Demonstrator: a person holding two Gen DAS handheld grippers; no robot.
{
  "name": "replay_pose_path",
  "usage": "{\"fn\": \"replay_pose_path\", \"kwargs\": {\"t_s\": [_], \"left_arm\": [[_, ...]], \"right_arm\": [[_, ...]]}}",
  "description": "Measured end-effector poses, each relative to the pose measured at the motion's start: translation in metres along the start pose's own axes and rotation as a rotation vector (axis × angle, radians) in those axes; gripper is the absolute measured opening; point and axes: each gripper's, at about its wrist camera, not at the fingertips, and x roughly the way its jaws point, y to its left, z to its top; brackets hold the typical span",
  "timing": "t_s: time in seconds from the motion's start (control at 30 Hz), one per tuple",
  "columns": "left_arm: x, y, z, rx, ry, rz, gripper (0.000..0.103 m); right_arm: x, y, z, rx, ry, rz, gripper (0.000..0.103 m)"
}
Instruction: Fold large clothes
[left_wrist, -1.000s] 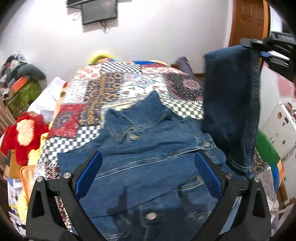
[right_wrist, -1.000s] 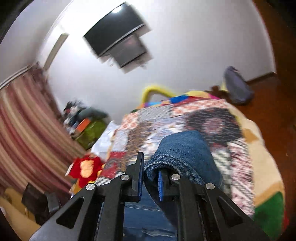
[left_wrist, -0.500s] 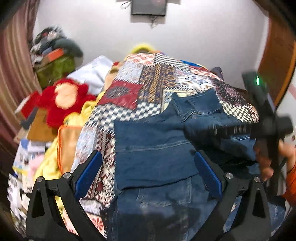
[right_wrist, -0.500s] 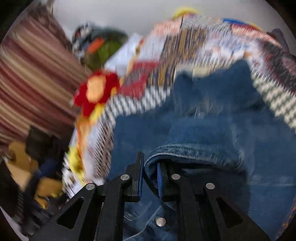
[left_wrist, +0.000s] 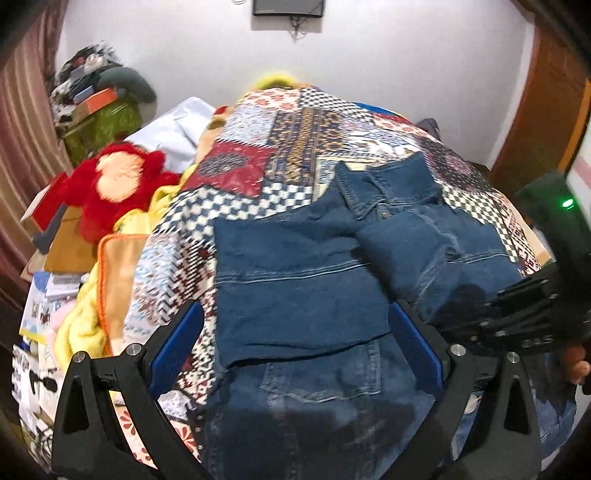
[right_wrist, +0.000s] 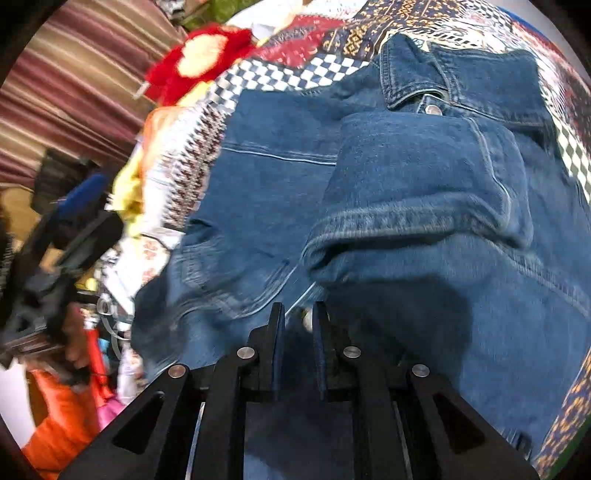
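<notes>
A blue denim jacket (left_wrist: 306, 291) lies on a patchwork bedspread (left_wrist: 295, 147), collar toward the far wall. Both sleeves lie folded across its front; the right sleeve's cuff (right_wrist: 413, 218) rests near the middle. My left gripper (left_wrist: 295, 350) is open and empty, hovering above the jacket's lower half. My right gripper (right_wrist: 298, 325) hangs just above the jacket below the cuff, its blue pads close together with a narrow gap and nothing between them. It shows at the right edge of the left wrist view (left_wrist: 517, 317).
A red plush toy (left_wrist: 114, 184), yellow and orange cloths (left_wrist: 110, 280) and stacked boxes lie left of the bed. A striped curtain (right_wrist: 74, 85) hangs at the left. A wooden door (left_wrist: 546, 122) stands at the right, a screen (left_wrist: 288, 7) on the far wall.
My right gripper carried the right sleeve down from the air, laid it across the jacket's front and let go. My left gripper stayed open, its view swinging left.
</notes>
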Motion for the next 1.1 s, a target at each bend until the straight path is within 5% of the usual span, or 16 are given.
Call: {"fn": "replay_pose_path", "kwargs": {"t_s": [0.27, 0.5, 0.73, 0.9, 1.1], "left_arm": [[0.015, -0.055, 0.032, 0.130, 0.006, -0.023, 0.101], [0.067, -0.109, 0.046, 0.277, 0.108, -0.028, 0.101], [0.132, -0.133, 0.033, 0.371, 0.236, 0.064, 0.101], [0.139, -0.113, 0.035, 0.307, 0.232, 0.109, 0.101], [0.125, -0.057, 0.042, 0.185, 0.217, 0.158, 0.101]], "right_arm": [[-0.092, -0.031, -0.021, 0.016, -0.237, -0.130, 0.011], [-0.158, -0.090, -0.049, 0.092, -0.400, -0.293, 0.011], [-0.151, -0.155, -0.070, 0.228, -0.353, -0.298, 0.011], [-0.094, -0.187, -0.079, 0.319, -0.240, -0.255, 0.011], [-0.078, -0.189, -0.088, 0.304, -0.277, -0.237, 0.011]]}}
